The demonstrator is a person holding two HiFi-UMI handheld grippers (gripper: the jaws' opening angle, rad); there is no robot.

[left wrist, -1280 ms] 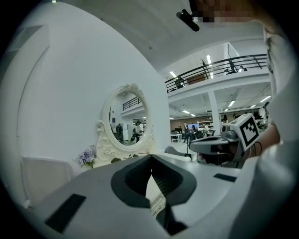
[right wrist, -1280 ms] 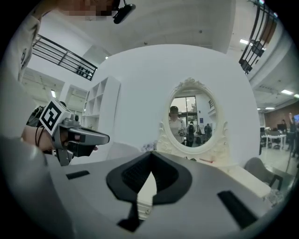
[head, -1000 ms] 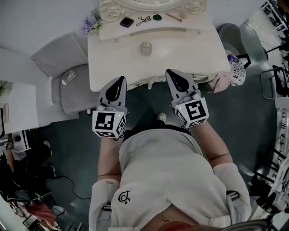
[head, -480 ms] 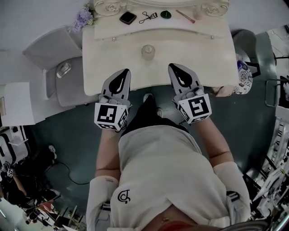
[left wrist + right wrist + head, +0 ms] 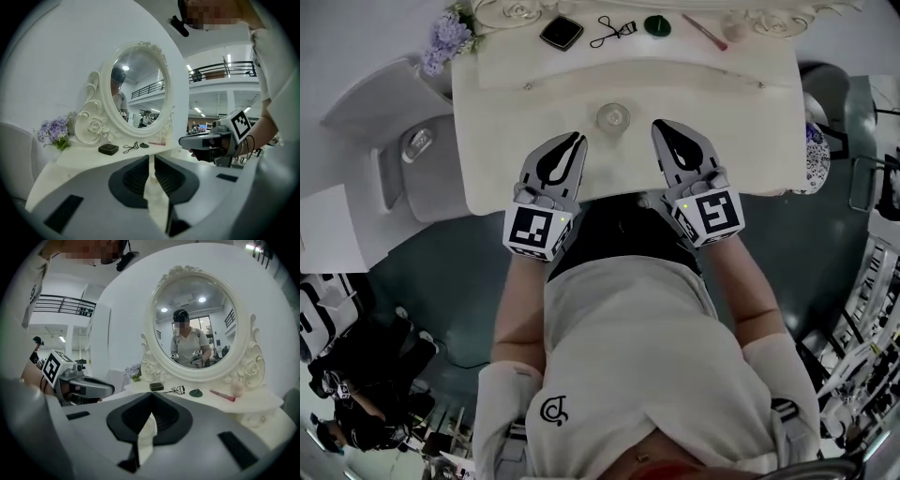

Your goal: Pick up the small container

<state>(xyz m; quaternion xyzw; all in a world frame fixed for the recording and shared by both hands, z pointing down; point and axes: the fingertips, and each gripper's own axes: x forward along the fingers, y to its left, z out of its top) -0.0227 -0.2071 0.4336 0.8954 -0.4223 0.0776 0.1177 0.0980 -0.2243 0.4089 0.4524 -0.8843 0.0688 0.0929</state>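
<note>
the container (image 5: 612, 117) stands upright in the middle of the desk (image 5: 731, 131), apart from the things along the back edge under the mirror (image 5: 194, 324). the left gripper (image 5: 577, 138) hovers over the front edge just left of it, its jaws opening to a thin slit, nothing between them. the right gripper (image 5: 660, 126), just right of it, is clenched and empty. neither touches the container.
</note>
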